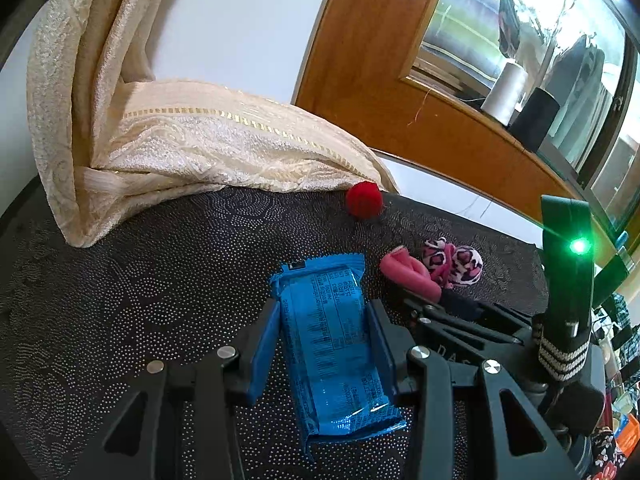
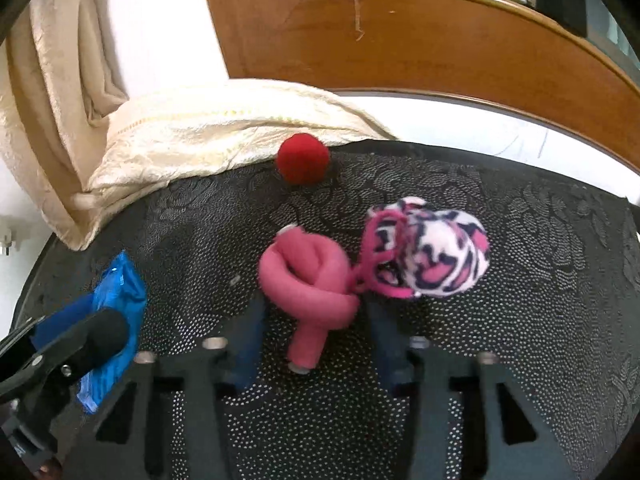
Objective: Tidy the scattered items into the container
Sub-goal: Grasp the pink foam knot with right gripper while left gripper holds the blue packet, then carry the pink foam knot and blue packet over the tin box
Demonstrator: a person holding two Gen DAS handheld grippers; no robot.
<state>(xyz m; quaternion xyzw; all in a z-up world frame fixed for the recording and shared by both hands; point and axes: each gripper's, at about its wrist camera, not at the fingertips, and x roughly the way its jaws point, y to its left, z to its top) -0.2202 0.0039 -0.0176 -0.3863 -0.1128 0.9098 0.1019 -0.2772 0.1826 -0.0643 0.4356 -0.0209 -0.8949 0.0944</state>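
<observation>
Left gripper (image 1: pixel 326 344): blue pads pinching the glossy blue foil snack wrapper (image 1: pixel 336 344) across its short width. Wrapper's long axis runs straight out along the fingers, far end sticking past the tips and near end trailing back toward the camera. Looks like a secure hold.

Right gripper (image 2: pixel 316 320): the knotted pink foam tube (image 2: pixel 308 280) sits dead centre between the fingers, its tail pointing back toward the camera and the knot out at the tips. Picture is blurred, but the jaws read as drawn in against the tube, so I judge it gripped. The pink, white and navy patterned fleece ball (image 2: pixel 436 248) lies just right of the knot, beyond the right fingertip, tied to it by pink cord loops, so it should come along.

Fuzzy red pom-pom ball (image 2: pixel 303 159) is straight ahead of the right jaws, well past the knot, at the edge of the cream brocade cloth (image 2: pixel 224 132). Right hand is nearer to it.

No container in either view, so I can't say which way it lies. Everything rests on the black dotted table mat (image 2: pixel 520 300).
</observation>
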